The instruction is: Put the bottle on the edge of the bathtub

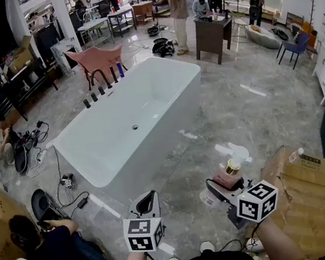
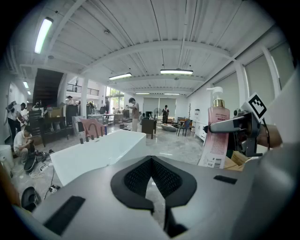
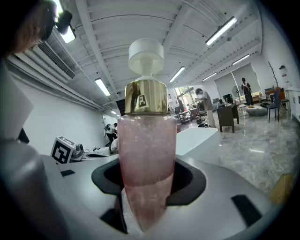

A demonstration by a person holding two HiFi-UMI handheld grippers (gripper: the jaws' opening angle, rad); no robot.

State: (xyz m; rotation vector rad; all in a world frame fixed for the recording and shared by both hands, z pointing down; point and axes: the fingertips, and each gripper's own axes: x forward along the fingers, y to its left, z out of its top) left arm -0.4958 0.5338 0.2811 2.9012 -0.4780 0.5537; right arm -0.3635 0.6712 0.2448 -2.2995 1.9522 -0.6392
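The white bathtub (image 1: 146,107) stands on the grey floor ahead of me, its near corner toward my grippers. A pink bottle (image 3: 146,154) with a gold collar and white pump stands upright between the jaws of my right gripper (image 3: 146,192), which is shut on its lower body. In the head view that bottle (image 1: 228,177) and the right gripper (image 1: 221,185) hang right of the tub's near end, over the floor. My left gripper (image 1: 145,202) is beside it on the left; its black pads (image 2: 136,180) meet with nothing between them. Its view shows the bottle (image 2: 216,136) at right and the bathtub (image 2: 98,152).
Black taps (image 1: 96,91) and a small blue bottle (image 1: 120,70) stand along the tub's far rim, with a pink chair (image 1: 97,60) behind. Cardboard boxes (image 1: 311,193) lie close on my right. A person (image 1: 52,248) crouches at lower left among cables (image 1: 75,201). Other people and desks fill the back.
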